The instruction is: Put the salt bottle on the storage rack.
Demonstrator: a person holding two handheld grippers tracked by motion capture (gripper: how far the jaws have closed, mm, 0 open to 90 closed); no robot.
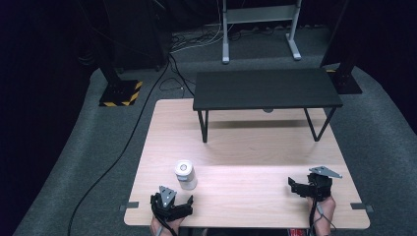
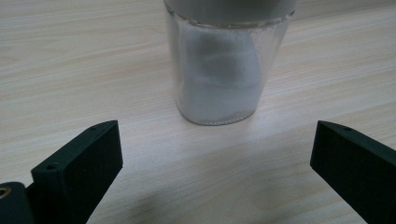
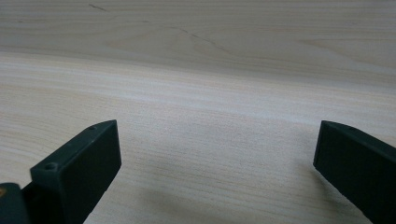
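Note:
A clear glass jar (image 1: 185, 175) with white contents and a pale lid stands upright on the wooden table (image 1: 246, 147), left of the middle. My left gripper (image 1: 172, 201) rests just behind it near the front edge. In the left gripper view the jar (image 2: 219, 70) stands close ahead, centred between the wide-apart jaws of the open left gripper (image 2: 217, 140), untouched. My right gripper (image 1: 302, 187) sits at the front right of the table. Its view shows bare wood between the spread jaws of the open right gripper (image 3: 217, 135).
A low black shelf (image 1: 265, 88) on thin legs stands across the back of the table. Beyond the table are grey carpet, a black cable (image 1: 123, 147), a metal stand (image 1: 226, 44) and a base with yellow-black tape (image 1: 120, 93).

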